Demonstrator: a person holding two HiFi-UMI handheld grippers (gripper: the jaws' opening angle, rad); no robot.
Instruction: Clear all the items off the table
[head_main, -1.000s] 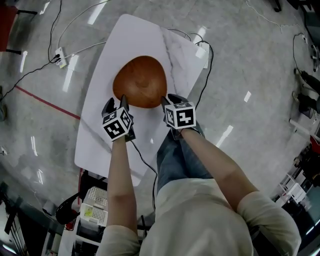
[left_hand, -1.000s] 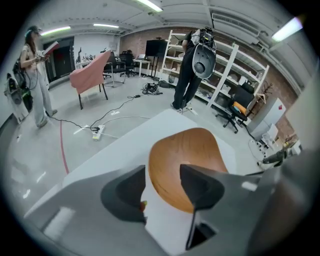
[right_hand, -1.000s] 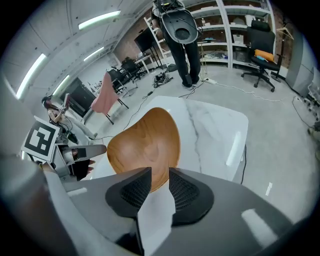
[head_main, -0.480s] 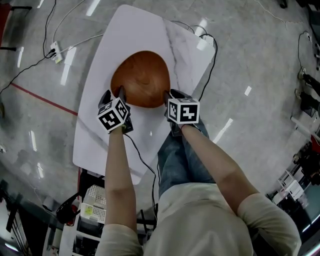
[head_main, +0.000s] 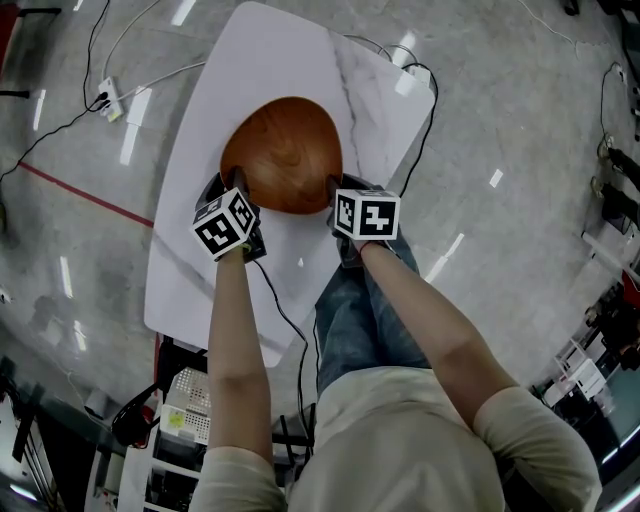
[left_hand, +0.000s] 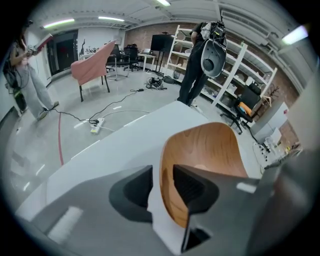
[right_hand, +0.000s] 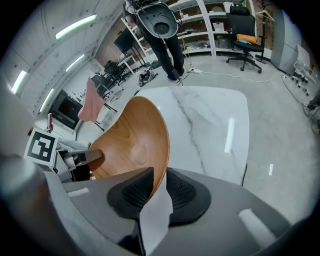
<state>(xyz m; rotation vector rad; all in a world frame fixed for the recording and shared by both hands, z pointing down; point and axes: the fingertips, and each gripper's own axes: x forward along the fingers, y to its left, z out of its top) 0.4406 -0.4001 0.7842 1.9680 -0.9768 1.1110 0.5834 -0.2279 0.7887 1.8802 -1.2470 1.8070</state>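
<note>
You wore a pale short-sleeved shirt (head_main: 400, 440) and blue jeans (head_main: 350, 310). Your left claw (left_hand: 162, 182) and right claw (right_hand: 157, 189) were dark grey with ribbed black pads (left_hand: 192, 187). Each was topped by a white cube (head_main: 225, 225) bearing black square markers, and a thin black cable (head_main: 283, 322) trailed from the left.

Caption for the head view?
Left hand-held gripper and right hand-held gripper, jaws just closing, straddle the rim of a wooden bowl on a table.

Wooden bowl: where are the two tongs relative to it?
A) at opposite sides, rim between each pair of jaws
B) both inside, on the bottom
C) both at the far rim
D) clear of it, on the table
A: the left tongs and the right tongs each straddle the rim of the wooden bowl at opposite sides. The right tongs' jaws have just been closing on that rim.
</note>
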